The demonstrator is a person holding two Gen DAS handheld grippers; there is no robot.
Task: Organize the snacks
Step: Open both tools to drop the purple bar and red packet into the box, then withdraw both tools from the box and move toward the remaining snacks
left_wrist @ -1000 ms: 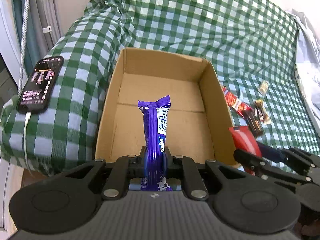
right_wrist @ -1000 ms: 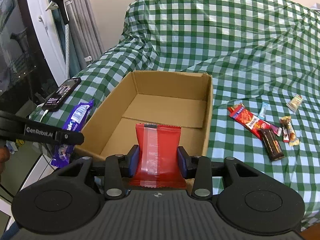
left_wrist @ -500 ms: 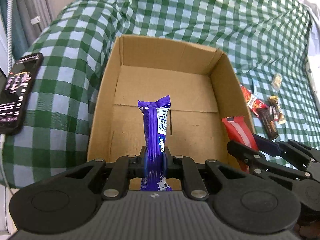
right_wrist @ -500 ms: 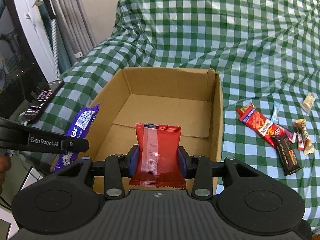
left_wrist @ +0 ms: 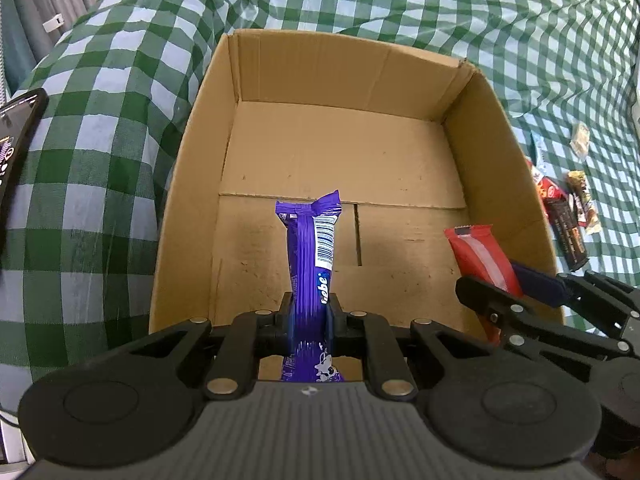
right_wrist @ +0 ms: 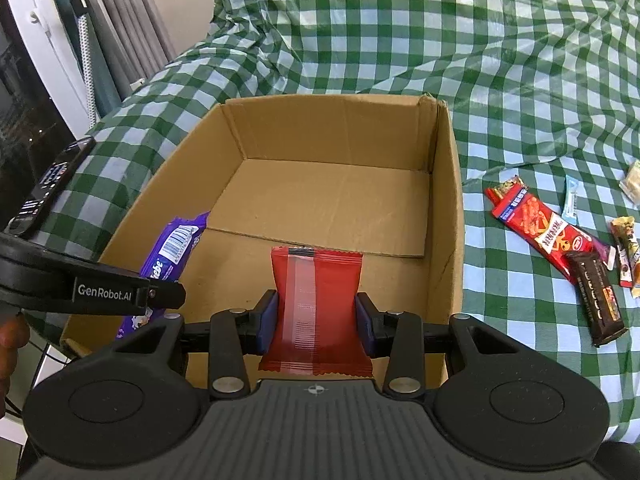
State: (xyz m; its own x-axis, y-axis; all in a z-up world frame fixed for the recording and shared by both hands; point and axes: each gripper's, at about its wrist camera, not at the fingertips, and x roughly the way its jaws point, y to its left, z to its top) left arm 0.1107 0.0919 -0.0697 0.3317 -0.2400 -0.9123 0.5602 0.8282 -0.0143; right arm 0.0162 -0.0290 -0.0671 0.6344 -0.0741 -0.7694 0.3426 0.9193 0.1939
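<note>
Over the cardboard box (left_wrist: 496,128): purple wrapper (left_wrist: 310,256), barcoded; red packet (right_wrist: 316,308), clear-striped.

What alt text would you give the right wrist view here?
The right gripper holds a red snack packet upright over the open, empty cardboard box on a green checked cloth. At left, the left gripper holds a purple snack bar; more snacks lie right of the box.

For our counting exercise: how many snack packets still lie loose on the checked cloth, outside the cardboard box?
5, all right of the box: a long red packet, a dark bar overlapping its near end, a small blue stick, a brown-and-yellow bar, and a pale packet at the frame edge. More may lie beyond view.
</note>
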